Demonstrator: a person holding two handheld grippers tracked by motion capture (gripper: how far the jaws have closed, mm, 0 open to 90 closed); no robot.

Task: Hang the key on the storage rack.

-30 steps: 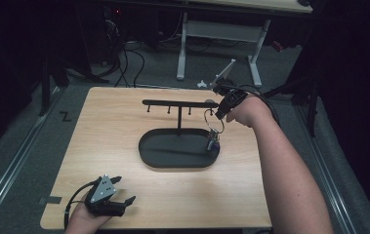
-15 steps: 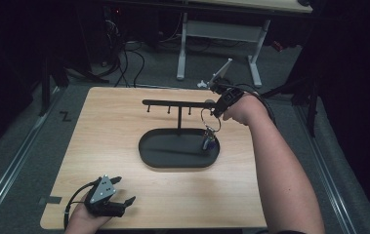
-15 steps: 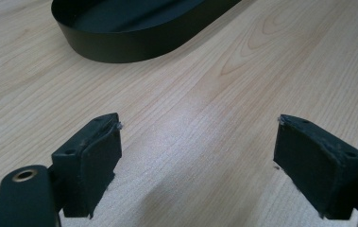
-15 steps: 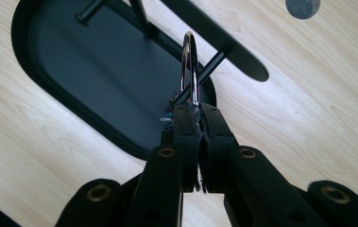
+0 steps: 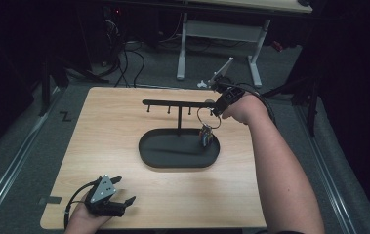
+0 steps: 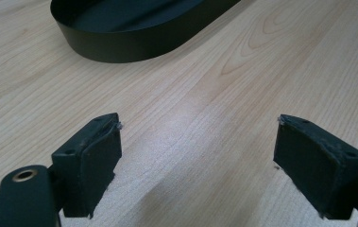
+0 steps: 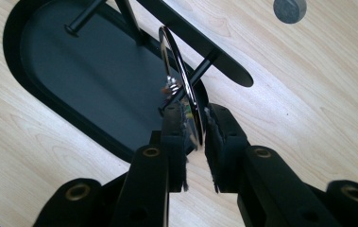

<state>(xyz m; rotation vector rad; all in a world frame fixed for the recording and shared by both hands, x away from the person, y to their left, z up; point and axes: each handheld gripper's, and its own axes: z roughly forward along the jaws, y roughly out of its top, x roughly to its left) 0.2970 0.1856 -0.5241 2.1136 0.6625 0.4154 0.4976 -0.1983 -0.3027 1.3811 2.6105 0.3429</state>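
The key ring [image 7: 179, 71] hangs on a peg of the black rack [image 5: 177, 103], above the oval tray [image 5: 146, 156] on the surface [image 5: 99, 146]; we judge it light, stiff and slippery, so we take it at the thin wire rim. Our right gripper [image 7: 194, 130] has just been opening its fingers [image 7: 173, 137] a little, and the ring sits between them, seemingly loose. Our left gripper [image 6: 198, 156] rests with fingers wide apart, holding nothing.

Black tray [image 5: 148, 155], light wood-grain table [image 5: 109, 122], silver key ring [image 7: 181, 71]
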